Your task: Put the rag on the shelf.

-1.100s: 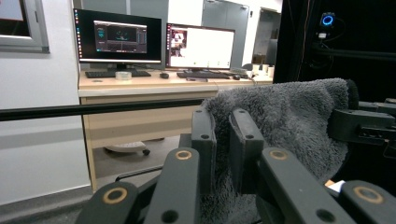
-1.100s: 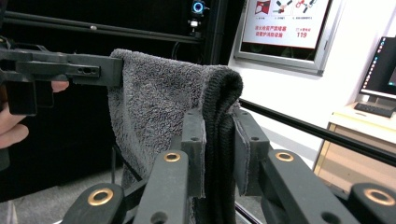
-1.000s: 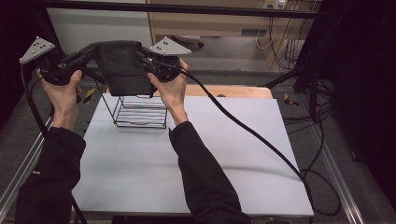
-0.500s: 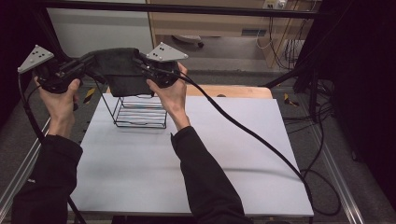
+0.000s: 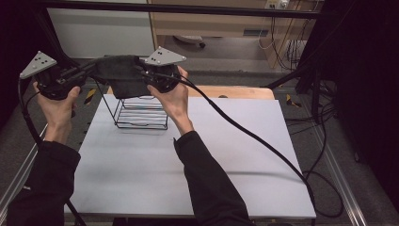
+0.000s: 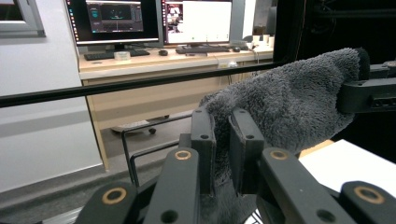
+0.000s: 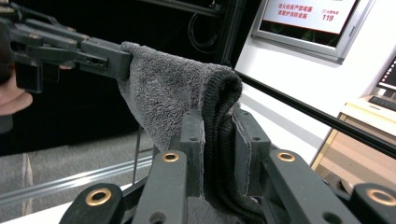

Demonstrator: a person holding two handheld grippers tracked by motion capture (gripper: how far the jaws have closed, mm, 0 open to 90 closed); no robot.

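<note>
Now both grippers are up above the rack (image 5: 141, 113), a grey towel (image 5: 120, 77) stretched between them. Left gripper (image 6: 223, 154) pinches one end of the towel tight; right gripper (image 7: 218, 156) clamps the folded other end. Towel hangs in the air above the white table (image 5: 235, 155), clear of the rack's top.

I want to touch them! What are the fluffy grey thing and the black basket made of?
The grey cloth looks like soft terry fabric: fuzzy loops all over, matte, and it sags between the left gripper and right gripper. The basket seems to be thin metal wire with a dark coating, though it could be plastic-coated.
</note>
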